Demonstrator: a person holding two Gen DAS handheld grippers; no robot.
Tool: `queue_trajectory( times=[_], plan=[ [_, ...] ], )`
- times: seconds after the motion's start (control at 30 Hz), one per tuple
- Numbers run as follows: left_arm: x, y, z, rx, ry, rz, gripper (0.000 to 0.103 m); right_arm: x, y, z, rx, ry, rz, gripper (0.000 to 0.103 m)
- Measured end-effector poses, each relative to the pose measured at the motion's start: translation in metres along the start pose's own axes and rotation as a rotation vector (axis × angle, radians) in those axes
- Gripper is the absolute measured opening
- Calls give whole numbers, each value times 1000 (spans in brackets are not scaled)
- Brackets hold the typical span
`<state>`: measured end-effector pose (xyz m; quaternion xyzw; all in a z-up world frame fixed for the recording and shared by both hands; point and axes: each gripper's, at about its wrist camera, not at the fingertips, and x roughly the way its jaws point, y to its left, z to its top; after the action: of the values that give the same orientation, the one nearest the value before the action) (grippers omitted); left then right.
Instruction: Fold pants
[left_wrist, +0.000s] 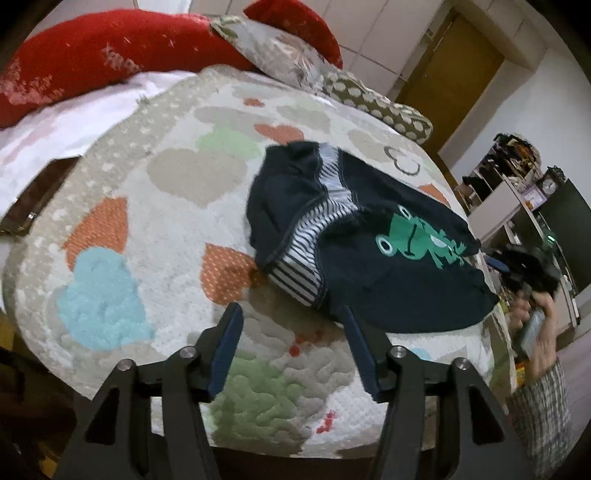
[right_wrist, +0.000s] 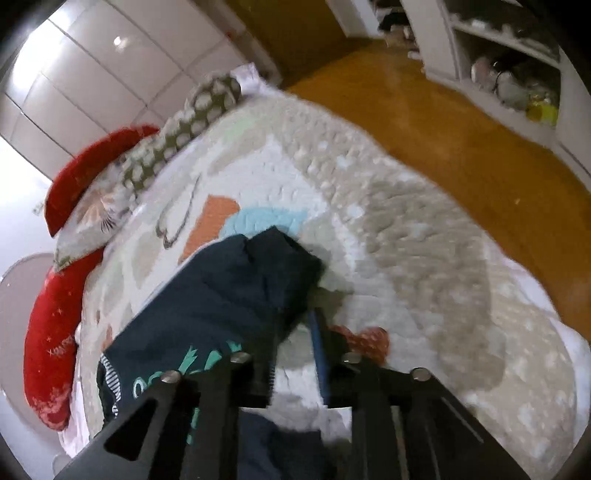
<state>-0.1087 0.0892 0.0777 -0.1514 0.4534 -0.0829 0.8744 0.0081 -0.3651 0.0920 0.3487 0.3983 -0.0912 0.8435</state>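
Small navy pants (left_wrist: 373, 236) with a green frog print and grey-striped waistband lining lie bunched on the heart-patterned bedspread (left_wrist: 155, 221). My left gripper (left_wrist: 291, 314) is open and empty, just in front of the pants' near edge. In the right wrist view the pants (right_wrist: 221, 295) hang as a dark fold over my right gripper (right_wrist: 295, 317). Its fingers stand close together with the navy cloth between them, lifted slightly off the spread. The right gripper and the hand holding it also show at the far right of the left wrist view (left_wrist: 524, 266).
Red pillows (left_wrist: 92, 62) and patterned pillows (left_wrist: 376, 103) lie at the head of the bed. A dark flat object (left_wrist: 37, 199) lies at the bed's left edge. Wooden floor (right_wrist: 443, 129), white shelves (right_wrist: 509, 74) and a wooden door (left_wrist: 450, 70) surround the bed.
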Motion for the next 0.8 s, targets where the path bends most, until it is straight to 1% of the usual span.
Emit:
queue_trajectory(
  times=[0.07,0.13,0.23,0.3,0.33,0.37,0.4,0.43,0.47,0.5,0.57,0.63,0.67,0.73,0.77,0.8],
  plan=[
    [-1,2,0,-14,-3,1,61,-21,8,-14,-67,-39,31,21],
    [2,1,-1,-19,16,-5,61,-34,16,-30,-119,-48,78,21],
    [3,-9,-5,15,30,3,61,-33,29,-61,-194,27,186,21],
    [2,-18,-6,44,36,12,61,-22,37,-79,-255,88,221,21],
    [0,-21,-7,52,35,15,61,-15,40,-87,-289,111,216,21],
    [-3,-23,-7,59,32,18,61,-6,40,-94,-321,144,190,21],
    [-4,-25,-7,62,29,21,61,3,37,-98,-336,161,135,18],
    [-8,-27,-7,66,22,27,61,5,33,-99,-337,154,102,11],
    [-10,-28,-6,68,17,32,61,4,26,-98,-330,136,86,1],
    [-11,-29,-6,70,13,38,61,1,19,-94,-317,123,69,0],
    [-12,-30,-6,73,12,41,61,-11,0,-85,-233,82,53,0],
    [-11,-32,-6,76,17,40,61,-25,-12,-81,-162,55,98,0],
    [-10,-34,-6,78,23,40,61,-36,-18,-78,-130,20,108,3],
    [-6,-39,-8,86,39,35,61,-59,-36,-72,-77,-61,129,13],
    [-3,-42,-9,91,48,31,61,-66,-45,-70,-56,-82,131,26],
    [-1,-46,-9,97,57,27,61,-70,-51,-69,-40,-89,140,43]
  ],
)
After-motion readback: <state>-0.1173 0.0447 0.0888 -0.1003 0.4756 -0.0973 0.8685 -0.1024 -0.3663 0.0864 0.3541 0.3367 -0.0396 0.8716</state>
